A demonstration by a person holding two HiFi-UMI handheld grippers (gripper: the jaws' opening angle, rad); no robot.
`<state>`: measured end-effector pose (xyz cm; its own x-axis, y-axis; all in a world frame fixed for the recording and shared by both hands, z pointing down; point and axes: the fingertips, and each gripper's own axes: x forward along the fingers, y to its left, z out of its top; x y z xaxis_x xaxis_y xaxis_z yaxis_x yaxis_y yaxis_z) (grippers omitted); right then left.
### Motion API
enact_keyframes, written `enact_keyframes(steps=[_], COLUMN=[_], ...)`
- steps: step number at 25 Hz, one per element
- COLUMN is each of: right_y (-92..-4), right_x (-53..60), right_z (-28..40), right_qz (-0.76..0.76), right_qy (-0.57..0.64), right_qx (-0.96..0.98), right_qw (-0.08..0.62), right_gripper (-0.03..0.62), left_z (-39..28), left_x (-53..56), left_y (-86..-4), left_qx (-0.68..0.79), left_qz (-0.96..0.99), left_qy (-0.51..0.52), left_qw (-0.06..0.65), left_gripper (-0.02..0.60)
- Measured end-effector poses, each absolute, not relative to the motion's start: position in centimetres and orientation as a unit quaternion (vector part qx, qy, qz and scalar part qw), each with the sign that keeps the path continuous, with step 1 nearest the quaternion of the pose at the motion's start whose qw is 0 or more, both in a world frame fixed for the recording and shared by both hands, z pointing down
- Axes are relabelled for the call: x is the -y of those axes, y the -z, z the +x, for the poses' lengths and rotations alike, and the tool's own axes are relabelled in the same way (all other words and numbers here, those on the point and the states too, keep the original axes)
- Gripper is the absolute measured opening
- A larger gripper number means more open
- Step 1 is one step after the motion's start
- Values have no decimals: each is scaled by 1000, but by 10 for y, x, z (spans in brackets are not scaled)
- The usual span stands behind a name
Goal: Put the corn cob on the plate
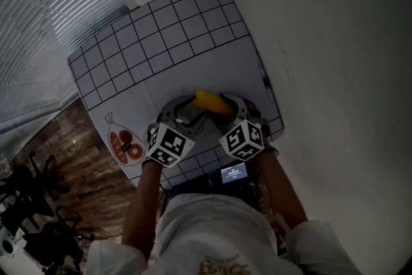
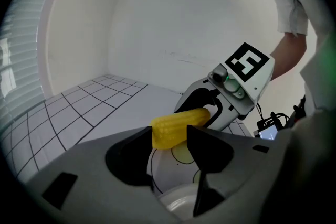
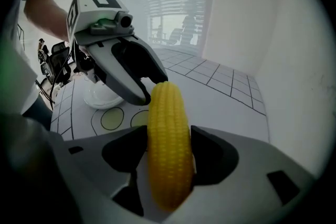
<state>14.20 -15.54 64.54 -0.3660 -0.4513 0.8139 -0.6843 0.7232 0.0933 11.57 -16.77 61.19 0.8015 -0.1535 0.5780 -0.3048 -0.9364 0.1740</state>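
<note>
Both the left gripper (image 2: 170,139) and the right gripper (image 3: 169,136) stand wide, the corn cob (image 3: 168,155) between their jaws, near the plate (image 3: 94,101). We should close one firmly across its middle, then lift.

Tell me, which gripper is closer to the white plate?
Left. The left gripper is right above the plate; the right gripper sits off to its side, at the corn cob's other end.
</note>
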Motion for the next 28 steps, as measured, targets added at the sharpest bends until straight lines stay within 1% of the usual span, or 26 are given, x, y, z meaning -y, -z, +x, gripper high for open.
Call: enact_keyframes(steps=[4,15,28], right_y=[-645,-644,-606], right_x=[157,156,153], right_z=[141,141,145], right_qz=[344,342,354], right_qy=[-127,-127,-97], right_qx=[820,819,823], right_qw=[440,443,434], right_gripper=[262,253,253], left_z=[118,118,121], left_x=[168,171,166], left_y=[-616,-612,-574], left_qx=[116,120,136], left_qz=[939,934,942], left_qy=[-299,-292,-278], left_qw=[128,166,128], left_gripper=[201,201,201])
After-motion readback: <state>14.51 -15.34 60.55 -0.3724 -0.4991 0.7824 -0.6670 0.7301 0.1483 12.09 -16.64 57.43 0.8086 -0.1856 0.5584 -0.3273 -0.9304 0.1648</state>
